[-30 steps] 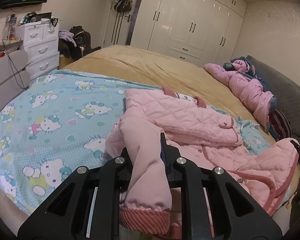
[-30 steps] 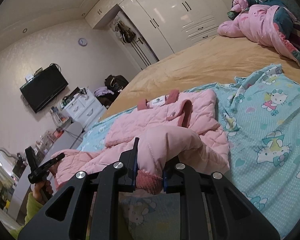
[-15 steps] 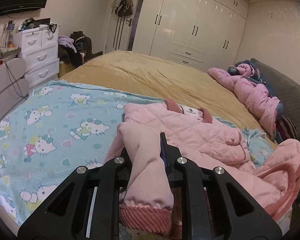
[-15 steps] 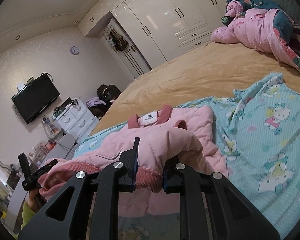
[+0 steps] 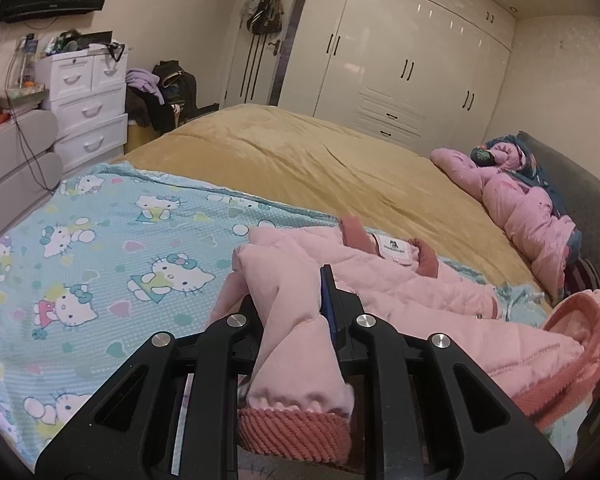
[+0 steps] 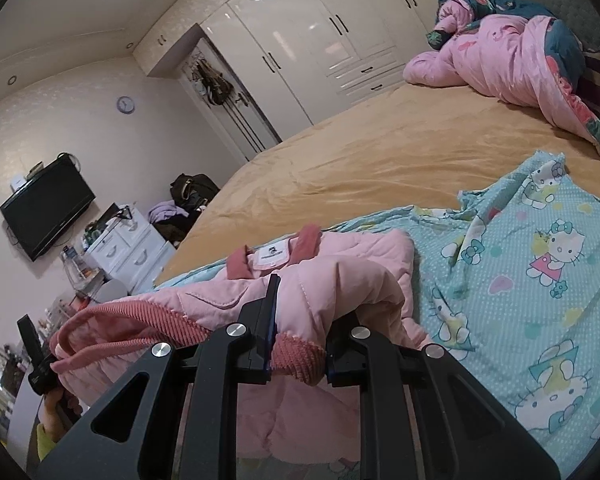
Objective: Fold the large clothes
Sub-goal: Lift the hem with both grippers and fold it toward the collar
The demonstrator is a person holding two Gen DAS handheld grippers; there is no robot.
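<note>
A pink quilted jacket point(image 5: 384, 276) with a dark pink collar and white label lies on a blue Hello Kitty sheet point(image 5: 100, 256); it also shows in the right wrist view point(image 6: 340, 272). My left gripper point(image 5: 296, 300) is shut on one sleeve, whose ribbed cuff point(image 5: 296, 428) hangs between the fingers. My right gripper point(image 6: 300, 320) is shut on the other sleeve near its ribbed cuff point(image 6: 300, 356). Both sleeves are lifted above the jacket body. The left gripper point(image 6: 36, 360) shows at the far left of the right wrist view.
The sheet point(image 6: 540, 280) covers the near part of a bed with a mustard cover point(image 5: 300, 160). A pink duvet point(image 5: 516, 200) is bunched at the headboard. White drawers point(image 5: 88, 108), a wall TV point(image 6: 48, 208) and white wardrobes point(image 5: 400, 60) surround the bed.
Both grippers have carried their sleeves forward over the jacket toward the collar. The jacket body is more bunched and covered by the sleeves than a second ago.
</note>
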